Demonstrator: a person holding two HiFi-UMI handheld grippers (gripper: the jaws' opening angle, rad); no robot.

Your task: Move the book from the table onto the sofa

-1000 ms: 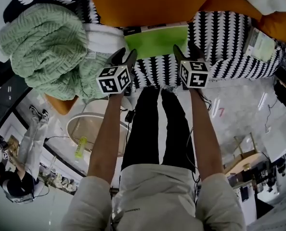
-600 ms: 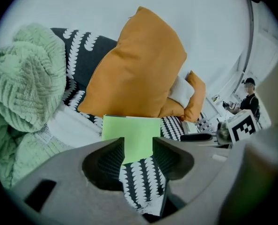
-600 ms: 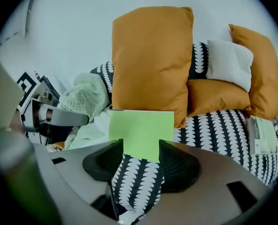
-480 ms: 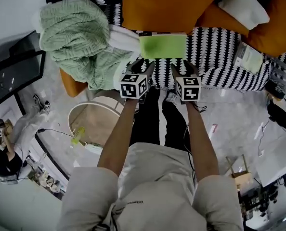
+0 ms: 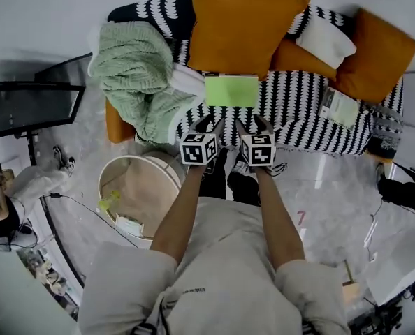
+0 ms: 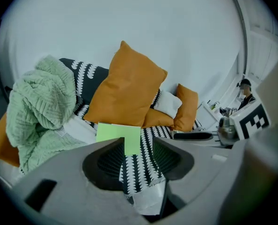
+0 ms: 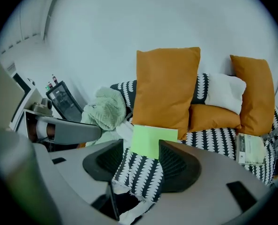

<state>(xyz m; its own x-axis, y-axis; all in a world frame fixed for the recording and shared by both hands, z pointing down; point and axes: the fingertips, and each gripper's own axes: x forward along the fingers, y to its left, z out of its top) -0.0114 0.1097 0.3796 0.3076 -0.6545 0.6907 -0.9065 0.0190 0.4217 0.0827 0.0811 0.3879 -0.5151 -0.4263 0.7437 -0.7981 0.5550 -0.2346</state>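
Green book [image 5: 231,91], black-and-white patterned sofa [image 5: 305,121]

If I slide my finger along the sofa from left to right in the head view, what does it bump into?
First the green knitted blanket → green book → white pillow → end orange cushion. I skipped the big orange cushion: it sits right behind the book.
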